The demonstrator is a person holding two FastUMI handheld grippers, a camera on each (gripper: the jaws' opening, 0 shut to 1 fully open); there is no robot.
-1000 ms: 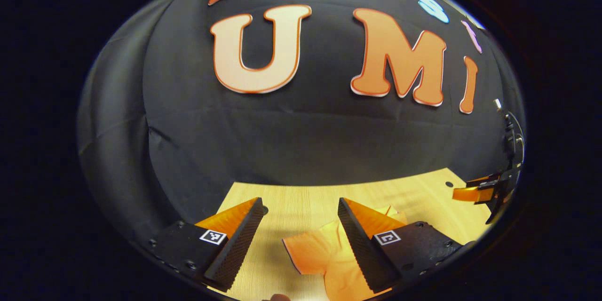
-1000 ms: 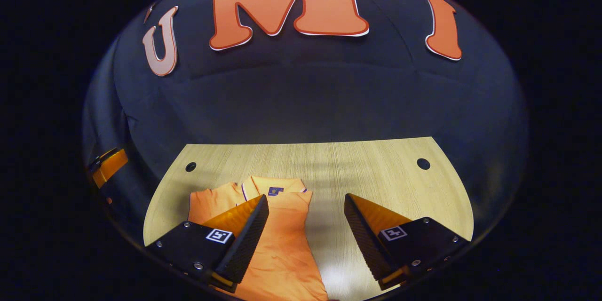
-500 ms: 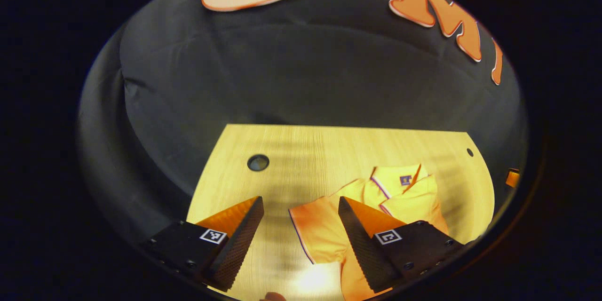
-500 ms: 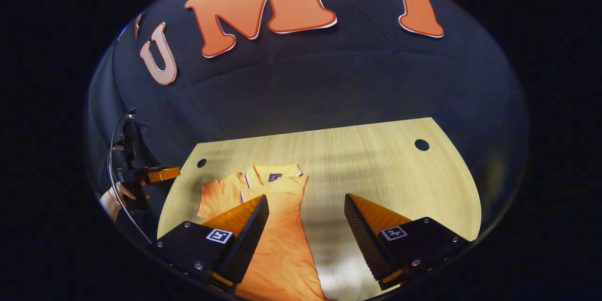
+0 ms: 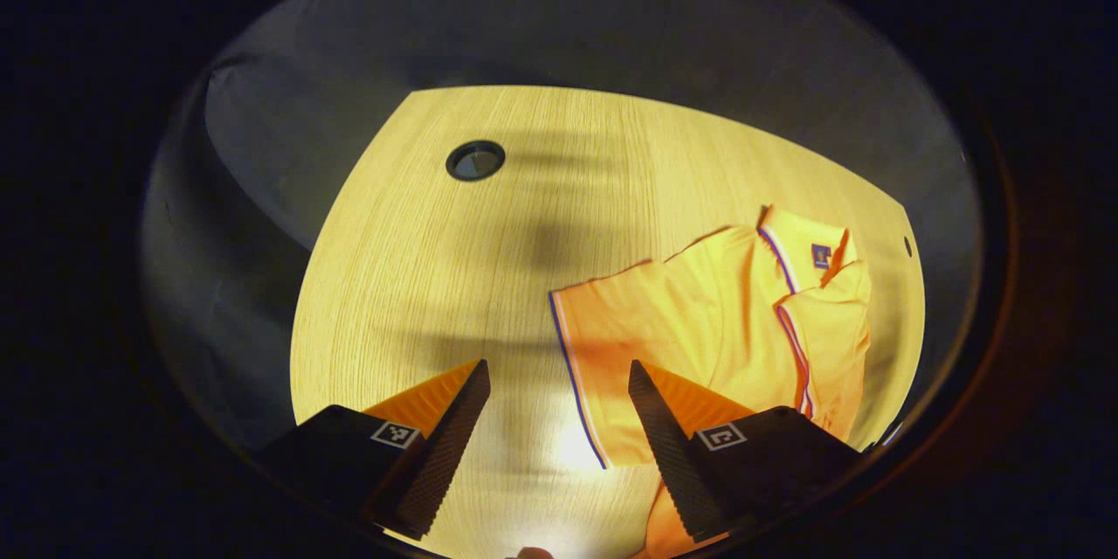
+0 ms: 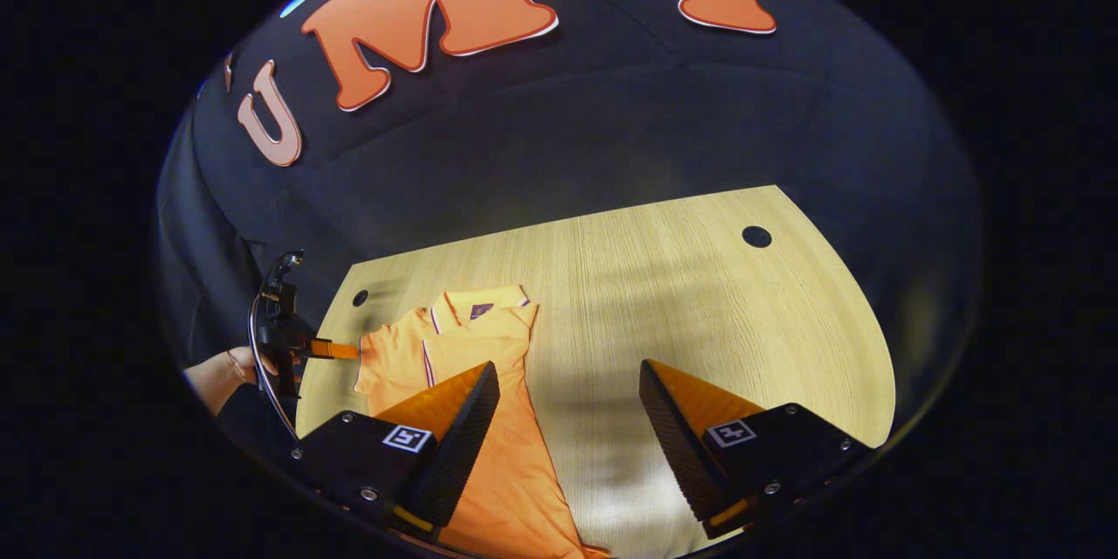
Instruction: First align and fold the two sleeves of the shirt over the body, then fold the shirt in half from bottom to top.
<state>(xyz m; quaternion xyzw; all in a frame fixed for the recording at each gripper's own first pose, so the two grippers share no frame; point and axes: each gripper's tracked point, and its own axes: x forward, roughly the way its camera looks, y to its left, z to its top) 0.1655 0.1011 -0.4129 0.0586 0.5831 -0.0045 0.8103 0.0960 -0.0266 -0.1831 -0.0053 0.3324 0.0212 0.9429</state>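
Orange fabric with thin purple and white trim made up the polo shirt (image 5: 699, 323), which lay flat on the light wood tabletop (image 5: 419, 279). Its collar (image 5: 808, 244) pointed toward the far edge, near the booth's black cloth wall (image 6: 568, 148). One sleeve (image 5: 830, 341) was already folded over the body, while the other sleeve (image 5: 603, 341) lay spread out to the side, its striped hem toward your left tool (image 5: 559, 393).

You held the left tool low over that open sleeve, tilted steeply down at the tabletop, with its fingers spread apart and pinching nothing. In the right gripper view it sat at the shirt's far side, your hand (image 6: 227, 367) wrapped around its grip.

You held your right tool (image 6: 568, 393) above the shirt's other side, angled less steeply, its fingers likewise spread wide and empty, one over the fabric and one over bare wood. Round holes (image 5: 475, 161) marked the tabletop's far corners.
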